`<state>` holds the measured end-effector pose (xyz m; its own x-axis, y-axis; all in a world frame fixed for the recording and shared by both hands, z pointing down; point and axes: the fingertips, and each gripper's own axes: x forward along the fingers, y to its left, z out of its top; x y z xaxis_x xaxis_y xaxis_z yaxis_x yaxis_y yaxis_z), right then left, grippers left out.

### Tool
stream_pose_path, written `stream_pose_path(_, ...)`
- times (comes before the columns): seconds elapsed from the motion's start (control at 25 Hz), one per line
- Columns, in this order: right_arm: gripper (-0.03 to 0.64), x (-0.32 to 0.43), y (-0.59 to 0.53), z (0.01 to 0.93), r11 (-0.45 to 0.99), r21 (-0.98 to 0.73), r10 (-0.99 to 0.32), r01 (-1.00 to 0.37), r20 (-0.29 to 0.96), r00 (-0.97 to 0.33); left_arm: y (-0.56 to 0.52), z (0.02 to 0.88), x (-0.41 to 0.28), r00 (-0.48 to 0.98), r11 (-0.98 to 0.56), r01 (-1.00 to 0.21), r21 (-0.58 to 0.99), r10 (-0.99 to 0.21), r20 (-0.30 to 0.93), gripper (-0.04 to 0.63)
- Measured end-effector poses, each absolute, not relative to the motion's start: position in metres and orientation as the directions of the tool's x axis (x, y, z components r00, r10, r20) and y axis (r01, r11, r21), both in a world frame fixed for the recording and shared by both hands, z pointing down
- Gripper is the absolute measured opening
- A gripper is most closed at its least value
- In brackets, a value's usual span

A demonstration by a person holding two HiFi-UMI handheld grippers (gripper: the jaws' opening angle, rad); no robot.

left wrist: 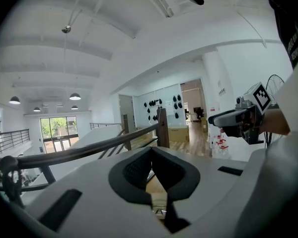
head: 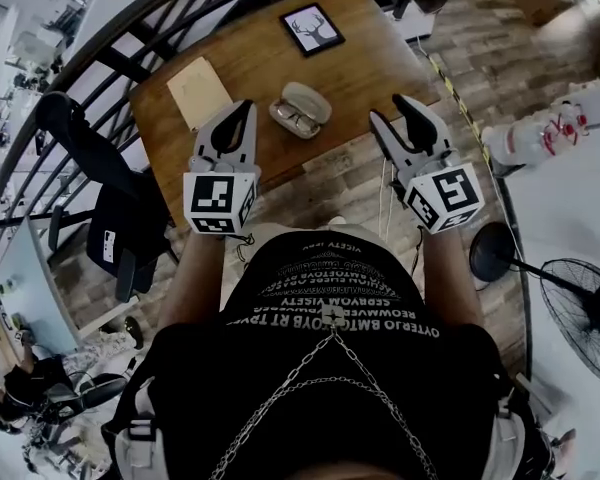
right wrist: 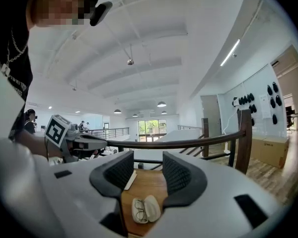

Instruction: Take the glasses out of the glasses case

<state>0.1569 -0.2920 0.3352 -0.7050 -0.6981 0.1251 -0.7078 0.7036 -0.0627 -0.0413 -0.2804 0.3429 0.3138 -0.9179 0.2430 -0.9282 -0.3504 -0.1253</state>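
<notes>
An open white glasses case (head: 301,109) lies on the wooden table (head: 380,58), with the glasses (head: 292,119) resting in its near half. Both grippers hover above the table's front edge, one on each side of the case, and neither touches it. My left gripper (head: 242,110) has its jaw tips together and holds nothing. My right gripper (head: 398,120) is open and empty. In the right gripper view the case (right wrist: 145,209) and glasses (right wrist: 138,211) show low between the spread jaws of my right gripper (right wrist: 147,155). The left gripper view looks along my left gripper (left wrist: 151,150) and shows only a sliver of wood.
A framed deer picture (head: 312,30) lies at the table's far side and a tan sheet (head: 200,92) at its left. A black chair (head: 110,218) stands left of the table, with a dark railing behind. A floor fan (head: 580,303) is at the right.
</notes>
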Motion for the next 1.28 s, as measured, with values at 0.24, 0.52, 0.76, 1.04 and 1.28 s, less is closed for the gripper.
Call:
stream_pose_path(0.24, 0.181, 0.167, -0.303, 0.343, 0.732, -0.068, -0.667, -0.677, 0.129, -0.734, -0.287, 0.345, -0.026, 0.278, -0.314, -0.94, -0.136, -0.932, 0.232, 0.025)
stream_pose_path(0.52, 0.181, 0.156, -0.308, 0.356, 0.772, -0.098, -0.615, -0.628, 0.137, -0.777, -0.28, 0.355, -0.031, 0.224, -0.268, -0.953, -0.142, -0.938, 0.264, 0.025)
stream_pose_path(0.76, 0.181, 0.132, -0.313, 0.371, 0.783, -0.13, -0.587, -0.608, 0.17, -0.792, -0.277, 0.365, -0.053, 0.197, -0.245, -0.961, -0.132, -0.934, 0.3, 0.025)
stream_pose_path(1.04, 0.181, 0.102, -0.325, 0.39, 0.776, -0.153, -0.579, -0.612, 0.214, -0.787, -0.294, 0.38, -0.074, 0.228, -0.28, -0.953, -0.118, -0.916, 0.33, 0.025)
stream_pose_path(1.28, 0.181, 0.077, -0.343, 0.403, 0.762, -0.156, -0.583, -0.629, 0.257, -0.771, -0.33, 0.378, -0.085, 0.288, -0.338, -0.935, -0.11, -0.901, 0.324, 0.025)
